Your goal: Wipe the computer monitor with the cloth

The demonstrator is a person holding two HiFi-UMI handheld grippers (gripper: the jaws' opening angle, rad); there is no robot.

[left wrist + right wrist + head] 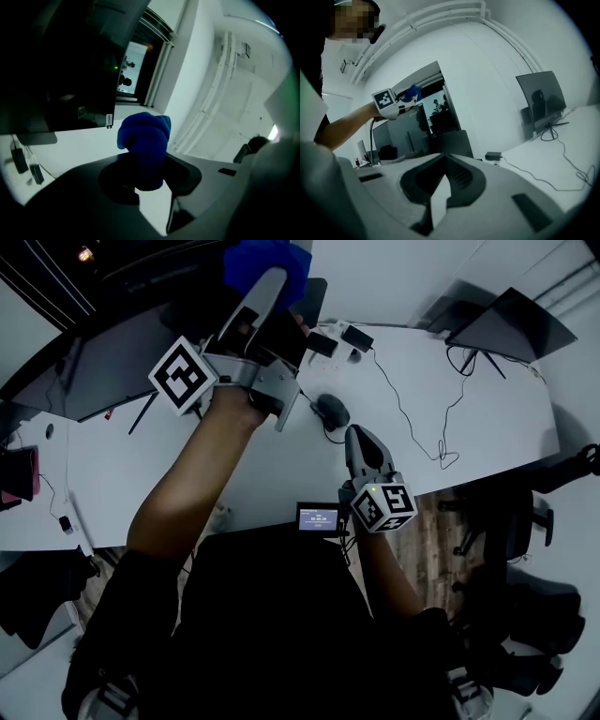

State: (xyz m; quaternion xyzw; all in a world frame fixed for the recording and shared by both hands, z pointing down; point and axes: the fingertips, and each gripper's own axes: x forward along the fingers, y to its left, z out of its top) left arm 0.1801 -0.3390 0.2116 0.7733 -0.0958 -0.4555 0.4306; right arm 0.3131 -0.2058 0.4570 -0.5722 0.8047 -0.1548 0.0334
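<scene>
The cloth (143, 140) is deep blue, the worktop (272, 460) white, the monitor (61, 79) black, and the marker cube (183, 377) has black-and-white squares.

Black short-sleeved top, forearms bare. Left gripper (277, 282) and right gripper (361, 435) both pale grey, dark pads inside the fingers (461, 177), each with a white cube (183, 376) of black square markers.

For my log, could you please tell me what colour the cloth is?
Blue; the cloth shows best in the left gripper view.

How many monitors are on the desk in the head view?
2. A large monitor at the left end of the desk, by the blue cloth; a second monitor at the far right. Others may be hidden.
</scene>
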